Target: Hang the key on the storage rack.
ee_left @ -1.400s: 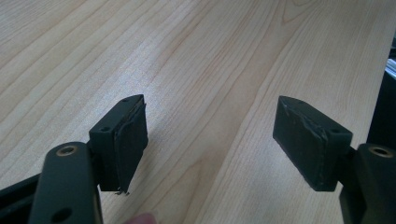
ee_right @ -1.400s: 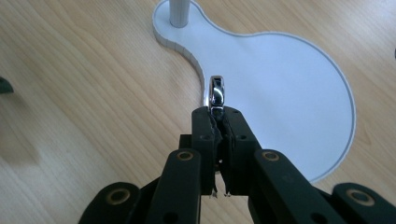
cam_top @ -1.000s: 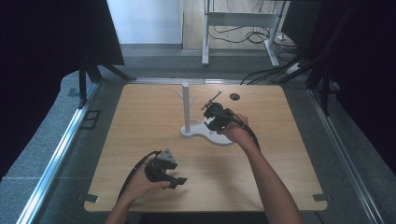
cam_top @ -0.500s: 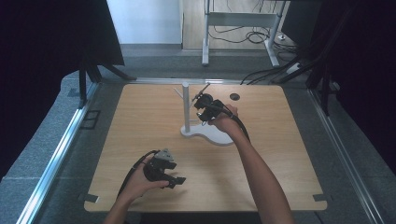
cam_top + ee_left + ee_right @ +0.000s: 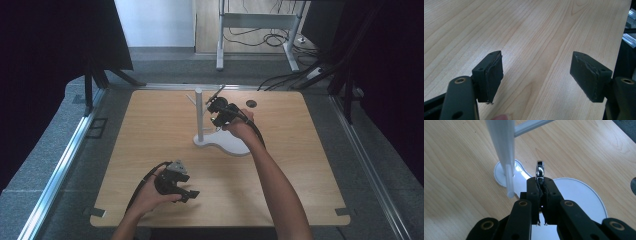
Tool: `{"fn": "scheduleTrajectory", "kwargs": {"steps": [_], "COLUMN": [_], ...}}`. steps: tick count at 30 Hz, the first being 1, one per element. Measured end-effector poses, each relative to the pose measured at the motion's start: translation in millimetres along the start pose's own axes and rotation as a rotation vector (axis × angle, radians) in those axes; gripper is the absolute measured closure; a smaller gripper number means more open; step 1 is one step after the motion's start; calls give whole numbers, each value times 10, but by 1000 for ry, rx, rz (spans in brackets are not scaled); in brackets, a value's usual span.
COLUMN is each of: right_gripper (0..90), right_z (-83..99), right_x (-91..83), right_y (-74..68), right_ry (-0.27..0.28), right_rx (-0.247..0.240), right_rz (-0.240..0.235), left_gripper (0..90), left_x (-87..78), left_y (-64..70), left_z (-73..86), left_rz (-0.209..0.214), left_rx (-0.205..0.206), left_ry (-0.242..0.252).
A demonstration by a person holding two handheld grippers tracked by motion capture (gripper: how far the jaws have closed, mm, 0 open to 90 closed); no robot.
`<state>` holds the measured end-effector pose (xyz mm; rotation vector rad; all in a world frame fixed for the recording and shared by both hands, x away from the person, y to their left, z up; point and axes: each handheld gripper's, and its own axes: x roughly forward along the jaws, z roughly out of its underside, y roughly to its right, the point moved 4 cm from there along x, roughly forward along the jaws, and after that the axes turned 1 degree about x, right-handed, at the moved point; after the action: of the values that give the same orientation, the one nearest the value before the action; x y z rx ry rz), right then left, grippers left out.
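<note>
A white stand has an upright post (image 5: 199, 112) on a flat white base (image 5: 227, 142). My right gripper (image 5: 216, 111) hovers above the base, just right of the post, near its top. In the right gripper view the right gripper (image 5: 541, 181) is shut on a small shiny metal ring (image 5: 540, 170), which sticks up past the jaw tips. A white peg (image 5: 510, 185) of the stand ends just left of the ring, apart from it. My left gripper (image 5: 186, 191) is held low near the table's front edge. Its own view shows the left gripper (image 5: 541, 72) open, with bare wood between the jaws.
The light wooden table (image 5: 150, 130) has a round black hole (image 5: 251, 103) near its far edge, right of the stand. A metal rail (image 5: 65, 160) runs along the left side. Cables and a desk frame (image 5: 250, 20) lie on the floor beyond.
My right gripper has risen and moved left and away, from over the base toward the top of the post, with the ring in it. The left gripper has stayed put.
</note>
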<state>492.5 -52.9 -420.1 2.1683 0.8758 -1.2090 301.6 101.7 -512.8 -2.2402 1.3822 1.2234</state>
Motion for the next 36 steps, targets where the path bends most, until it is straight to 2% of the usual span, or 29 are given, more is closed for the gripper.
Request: {"fn": "scheduleTrajectory", "kwargs": {"steps": [6, 20, 29, 36], "right_gripper": [852, 852, 852, 851], "right_z": [-59, -188, -318, -415], "right_x": [-11, 11, -86, -89], "right_y": [72, 167, 244, 233], "right_ry": [2, 4, 46, 63], "right_rx": [20, 25, 42, 43], "right_rz": [10, 36, 61, 69], "left_gripper": [270, 270, 270, 270], "left_x": [-8, -16, -6, 19], "left_y": [-4, -14, -10, 6], "left_z": [0, 4, 6, 7], "left_rz": [0, 2, 4, 7], "left_rx": [-5, -3, 6, 0], "left_ry": [5, 6, -5, -7]}}
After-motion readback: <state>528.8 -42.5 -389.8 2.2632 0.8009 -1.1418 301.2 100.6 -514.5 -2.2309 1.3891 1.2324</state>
